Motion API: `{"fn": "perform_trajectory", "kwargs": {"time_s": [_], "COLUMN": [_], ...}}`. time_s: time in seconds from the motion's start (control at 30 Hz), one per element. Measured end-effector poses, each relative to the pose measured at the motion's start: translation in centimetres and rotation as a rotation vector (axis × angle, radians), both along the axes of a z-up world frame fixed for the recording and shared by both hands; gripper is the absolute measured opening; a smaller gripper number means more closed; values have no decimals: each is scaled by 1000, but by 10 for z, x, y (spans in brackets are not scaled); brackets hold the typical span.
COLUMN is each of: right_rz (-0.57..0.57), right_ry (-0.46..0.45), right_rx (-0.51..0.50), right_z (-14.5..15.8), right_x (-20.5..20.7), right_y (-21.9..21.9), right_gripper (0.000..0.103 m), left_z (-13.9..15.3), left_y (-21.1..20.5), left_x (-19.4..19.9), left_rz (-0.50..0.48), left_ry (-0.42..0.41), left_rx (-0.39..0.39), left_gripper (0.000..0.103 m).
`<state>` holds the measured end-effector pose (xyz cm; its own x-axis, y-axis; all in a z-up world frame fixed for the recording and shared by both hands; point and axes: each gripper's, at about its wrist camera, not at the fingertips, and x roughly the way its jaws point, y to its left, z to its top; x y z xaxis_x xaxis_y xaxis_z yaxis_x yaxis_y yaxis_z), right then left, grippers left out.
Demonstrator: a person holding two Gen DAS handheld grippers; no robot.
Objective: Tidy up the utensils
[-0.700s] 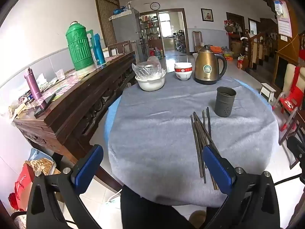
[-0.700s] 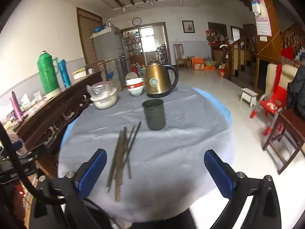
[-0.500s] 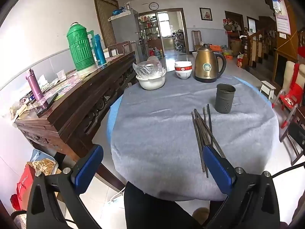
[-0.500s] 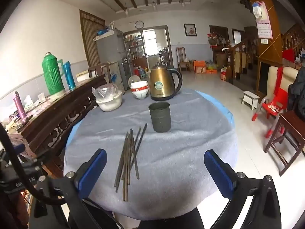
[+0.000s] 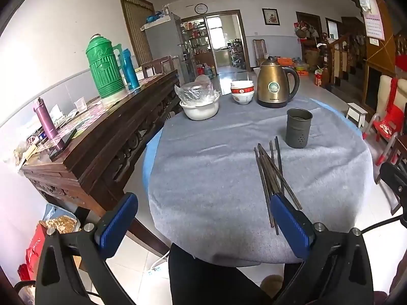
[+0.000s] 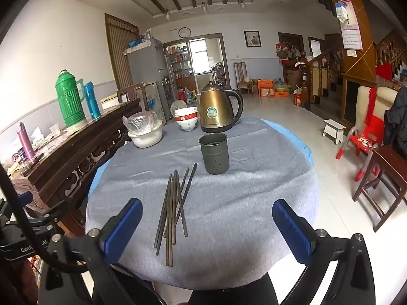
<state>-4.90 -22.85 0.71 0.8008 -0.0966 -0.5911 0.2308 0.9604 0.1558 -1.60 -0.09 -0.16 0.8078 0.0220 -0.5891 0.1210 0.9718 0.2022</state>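
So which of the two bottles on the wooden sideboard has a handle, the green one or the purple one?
The big green thermos has the handle, sticking out on the side by the blue flask. The slim purple bottle has none.

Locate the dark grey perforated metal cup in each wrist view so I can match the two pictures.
Left wrist view: dark grey perforated metal cup stands right of centre, just beyond the loose chopsticks.
Right wrist view: the cup stands near centre, up and right of the chopsticks.
Shared landmark: the gold electric kettle behind the cup.
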Motion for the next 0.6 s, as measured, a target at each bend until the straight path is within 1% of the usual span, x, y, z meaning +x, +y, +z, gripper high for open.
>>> {"fn": "perform_trajectory", "kwargs": {"time_s": [0.37,0.6], "right_rz": [-12,-11], "right_ry": [4,3], "right_rx": [18,18], "right_z": [-2,-2], "right_x": [0,0], "right_y": [-8,-8], "right_gripper": [103,103], "left_z": [2,4], "left_y": [-9,-9], "left_x": [-2,-2], "left_rz": [-11,-13], "left_ry": [-16,-23], "left_rx": [30,33], "left_gripper": [103,103]}}
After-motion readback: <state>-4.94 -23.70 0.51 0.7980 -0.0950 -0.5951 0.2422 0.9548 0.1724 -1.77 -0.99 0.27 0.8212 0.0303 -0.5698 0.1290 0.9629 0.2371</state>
